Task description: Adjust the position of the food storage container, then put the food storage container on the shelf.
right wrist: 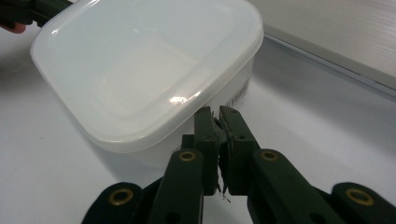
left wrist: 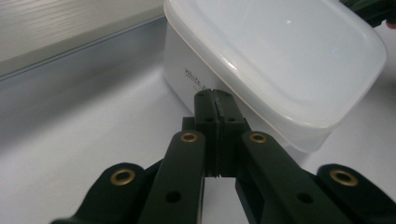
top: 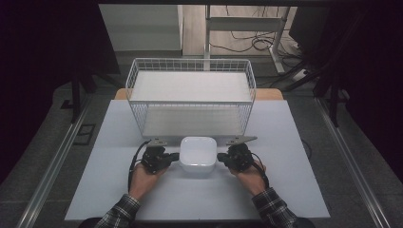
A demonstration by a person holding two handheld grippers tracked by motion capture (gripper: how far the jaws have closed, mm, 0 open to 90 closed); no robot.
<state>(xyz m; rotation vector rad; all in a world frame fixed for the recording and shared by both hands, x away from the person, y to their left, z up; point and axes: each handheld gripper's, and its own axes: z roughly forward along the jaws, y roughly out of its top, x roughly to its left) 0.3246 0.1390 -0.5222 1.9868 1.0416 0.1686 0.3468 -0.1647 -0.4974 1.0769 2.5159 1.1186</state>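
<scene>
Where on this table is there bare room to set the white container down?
Bare table lies left and right of both hands and along the near edge. It is crowded between the white container, flanked by the left claw and right claw, and the wire basket.

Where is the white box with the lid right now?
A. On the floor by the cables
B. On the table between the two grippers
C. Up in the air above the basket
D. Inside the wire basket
B: the white box sits on the table in front of the wire basket, with the left gripper at one side and the right gripper at the other, both shut.
</scene>
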